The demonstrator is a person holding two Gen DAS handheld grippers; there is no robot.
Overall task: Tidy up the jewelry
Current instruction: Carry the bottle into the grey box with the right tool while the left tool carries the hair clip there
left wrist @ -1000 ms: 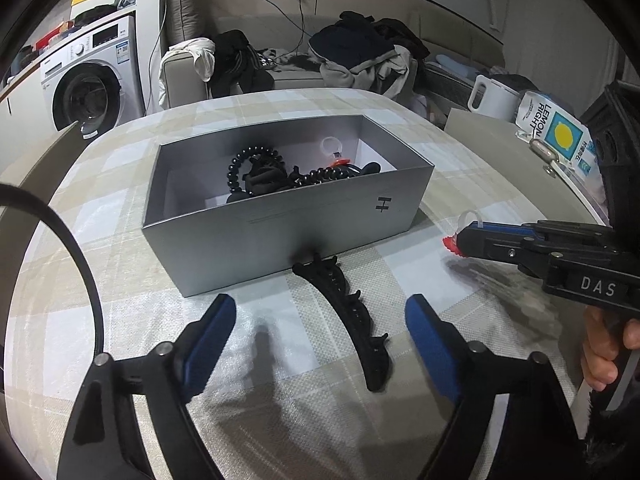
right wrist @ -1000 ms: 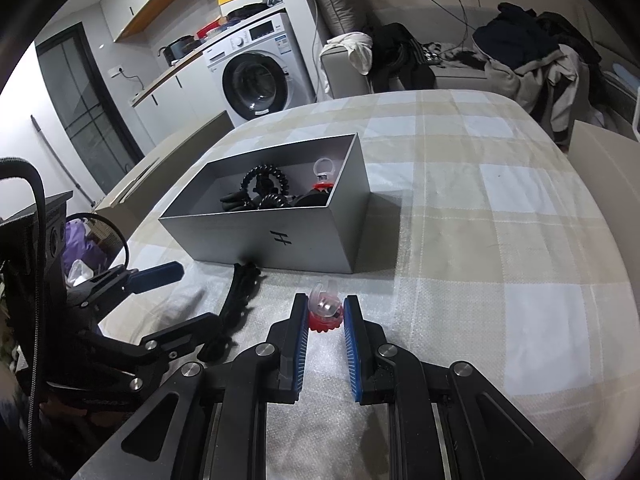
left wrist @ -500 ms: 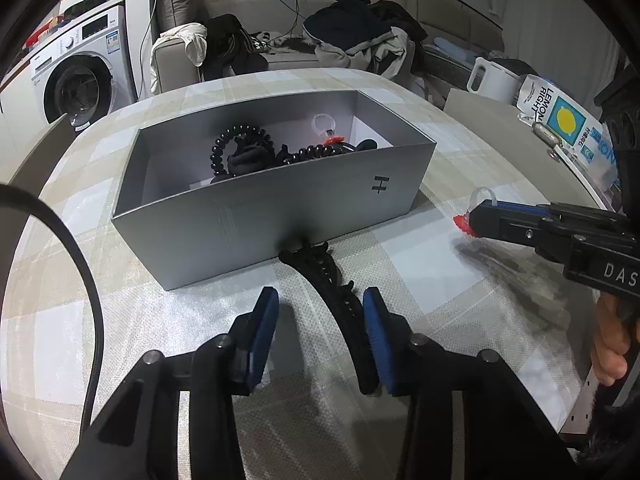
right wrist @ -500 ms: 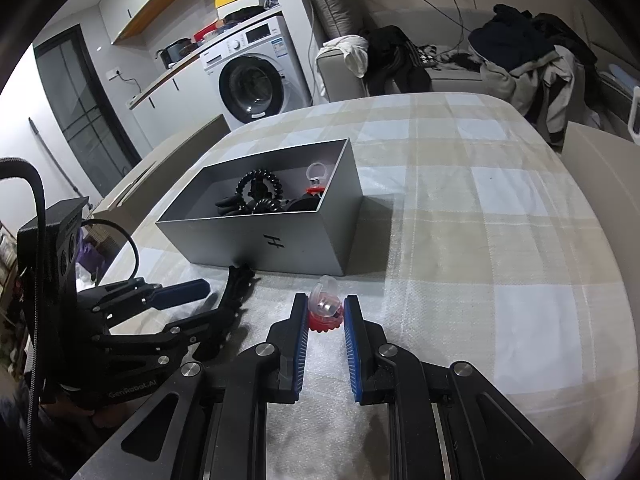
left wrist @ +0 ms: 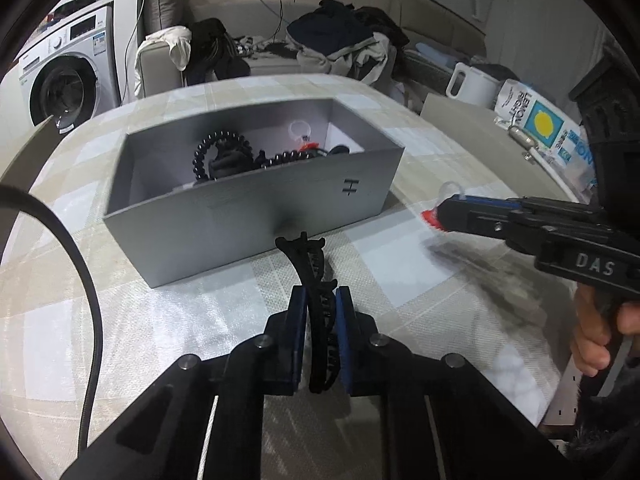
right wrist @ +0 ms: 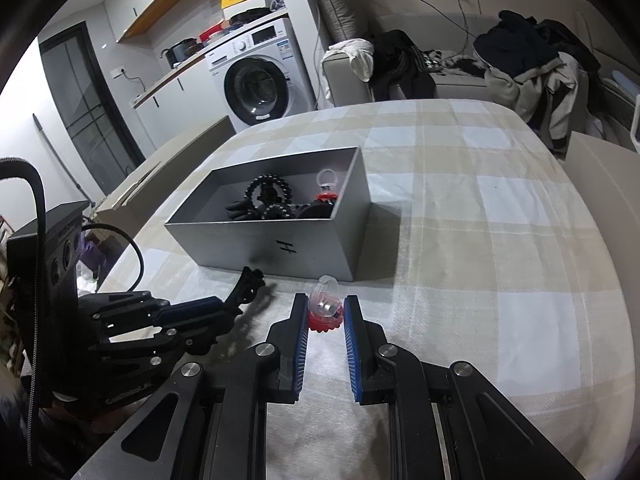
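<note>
A black hair clip (left wrist: 308, 256) lies on the checked tablecloth in front of the open grey box (left wrist: 256, 216). My left gripper (left wrist: 321, 292) is closing on the clip, and its blue pads press on the clip's near half. The box (right wrist: 280, 240) holds black beaded bracelets (right wrist: 268, 192) and a clear ring with a red base (right wrist: 327, 188). My right gripper (right wrist: 325, 299) is shut on a second clear ring with a red base (right wrist: 325, 314), right of the clip and near the box's corner. In the right wrist view, my left gripper (right wrist: 224, 314) holds the clip (right wrist: 250, 284).
The table's right edge runs beside a packet printed with a lemon (left wrist: 540, 124) and a white kettle (left wrist: 472, 84). A sofa piled with clothes (right wrist: 520, 60) stands behind the table, with a washing machine (right wrist: 260, 80) to its left. A hand (left wrist: 596, 332) holds the right gripper's handle.
My left gripper's jaws have come together from wide open onto the black hair clip. The right gripper has stayed still, shut on the red-based ring.
</note>
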